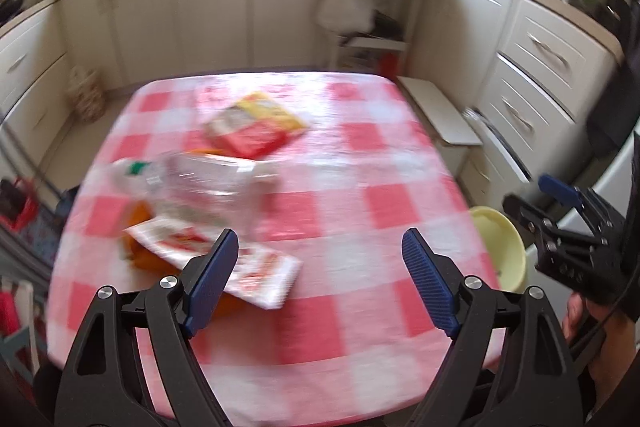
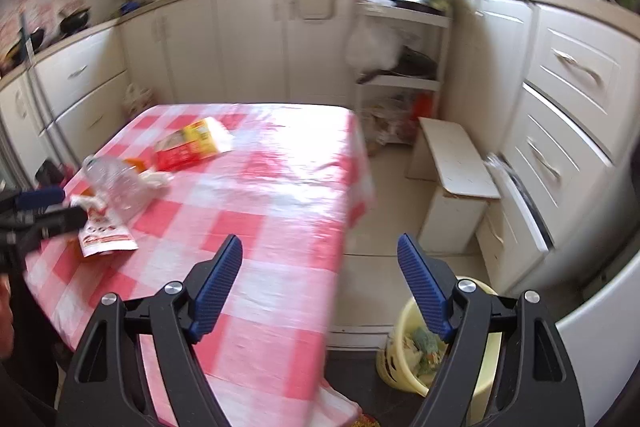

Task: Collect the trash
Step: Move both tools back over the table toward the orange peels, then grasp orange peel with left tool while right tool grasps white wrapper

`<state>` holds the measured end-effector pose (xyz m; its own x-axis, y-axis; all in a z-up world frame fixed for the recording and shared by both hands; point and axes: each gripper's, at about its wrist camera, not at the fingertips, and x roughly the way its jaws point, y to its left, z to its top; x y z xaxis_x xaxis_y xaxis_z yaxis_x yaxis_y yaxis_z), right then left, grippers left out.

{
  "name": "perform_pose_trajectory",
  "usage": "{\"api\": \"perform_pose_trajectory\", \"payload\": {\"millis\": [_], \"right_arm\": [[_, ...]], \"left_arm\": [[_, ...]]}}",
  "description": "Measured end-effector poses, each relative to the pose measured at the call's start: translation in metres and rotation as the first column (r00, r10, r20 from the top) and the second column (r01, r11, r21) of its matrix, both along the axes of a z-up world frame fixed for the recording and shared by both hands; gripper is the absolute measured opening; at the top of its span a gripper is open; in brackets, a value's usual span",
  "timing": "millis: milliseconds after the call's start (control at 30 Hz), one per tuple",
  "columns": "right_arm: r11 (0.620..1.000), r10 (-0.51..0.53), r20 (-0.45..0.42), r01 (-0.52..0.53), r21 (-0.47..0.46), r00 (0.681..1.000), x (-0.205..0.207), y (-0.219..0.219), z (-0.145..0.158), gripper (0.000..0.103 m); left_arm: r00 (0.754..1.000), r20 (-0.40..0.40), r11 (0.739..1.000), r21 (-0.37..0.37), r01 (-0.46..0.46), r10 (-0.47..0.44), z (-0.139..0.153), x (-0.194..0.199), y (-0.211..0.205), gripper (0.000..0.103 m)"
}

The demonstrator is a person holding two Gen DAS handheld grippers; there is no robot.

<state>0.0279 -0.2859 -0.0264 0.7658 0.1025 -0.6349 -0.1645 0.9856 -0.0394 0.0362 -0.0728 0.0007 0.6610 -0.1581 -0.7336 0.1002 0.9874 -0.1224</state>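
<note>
Both grippers, entry one: your left gripper (image 1: 320,263) stood with its blue ribbed pads spread wide and nothing between them, above the near part of the red-and-white checked tablecloth (image 1: 384,203). Your right gripper (image 2: 320,267) was likewise wide and empty, over the right edge of the table, with the floor below it.

Trash on the table, all toward its left side:
- One crumpled clear plastic bottle (image 1: 192,183), lying on its side.
- One white sachet with red print (image 1: 260,271), flat, nearest to your left gripper, partly over something orange (image 1: 140,223) that blur kept you from identifying.
- One yellow-and-red printed snack wrapper (image 1: 256,127), further back, apart from the bottle.

Receptacle: one pale yellow plastic bucket (image 2: 404,339), on the floor just beside the table's near right corner, already holding some scraps.

Risks, as judgement only:
- The flat sachet offered little to grip; pads closing on it could pinch the slick cloth too and drag everything.
- The bottle, light and round, might skid or squirt out from a hurried squeeze and roll off the left edge.
- The bucket sat low and partly hidden behind your right gripper; a release from table height could miss its mouth.
</note>
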Motion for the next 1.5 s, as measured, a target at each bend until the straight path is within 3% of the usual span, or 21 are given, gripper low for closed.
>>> {"api": "perform_pose_trajectory", "payload": {"millis": [200,400,600,700,800,967,1100,1267,1500], "right_arm": [[0.988,0.152,0.010,-0.151,-0.026,0.988,0.000,0.048,-0.001,0.077],[0.927,0.375,0.029,-0.373,-0.044,0.927,-0.008,0.108,0.000,0.077],[0.838,0.539,-0.008,-0.537,-0.096,0.842,-0.014,0.169,-0.015,0.077],[0.818,0.564,-0.031,-0.564,-0.116,0.825,-0.010,0.186,-0.022,0.077],[0.822,0.550,-0.068,-0.554,-0.132,0.832,-0.002,0.194,-0.031,0.074],[0.841,0.510,-0.131,-0.524,-0.135,0.850,0.015,0.196,-0.042,0.047],[0.829,0.524,-0.154,-0.543,-0.131,0.838,0.018,0.203,-0.048,0.037],[0.817,0.539,-0.176,-0.562,-0.127,0.824,0.021,0.209,-0.053,0.008],[0.845,0.517,-0.168,-0.532,-0.059,0.839,0.026,0.178,-0.040,0.003]], "left_arm": [[0.985,-0.031,0.983,-0.073,-0.171,0.169,-0.008,-0.004,0.072,0.081],[0.945,-0.110,0.936,-0.143,-0.321,0.307,-0.028,-0.006,0.133,0.081],[0.927,-0.136,0.919,-0.145,-0.368,0.350,-0.040,-0.011,0.160,0.081],[0.923,-0.147,0.916,-0.145,-0.375,0.355,-0.044,-0.013,0.166,0.081],[0.924,-0.153,0.918,-0.141,-0.371,0.350,-0.047,-0.011,0.171,0.081],[0.920,-0.171,0.918,-0.132,-0.375,0.352,-0.053,-0.006,0.180,0.081],[0.916,-0.193,0.919,-0.120,-0.376,0.350,-0.063,0.003,0.185,0.081],[0.917,-0.209,0.927,-0.091,-0.365,0.340,-0.072,0.018,0.184,0.081],[0.929,-0.202,0.945,-0.045,-0.324,0.309,-0.075,0.053,0.176,0.081]]}}
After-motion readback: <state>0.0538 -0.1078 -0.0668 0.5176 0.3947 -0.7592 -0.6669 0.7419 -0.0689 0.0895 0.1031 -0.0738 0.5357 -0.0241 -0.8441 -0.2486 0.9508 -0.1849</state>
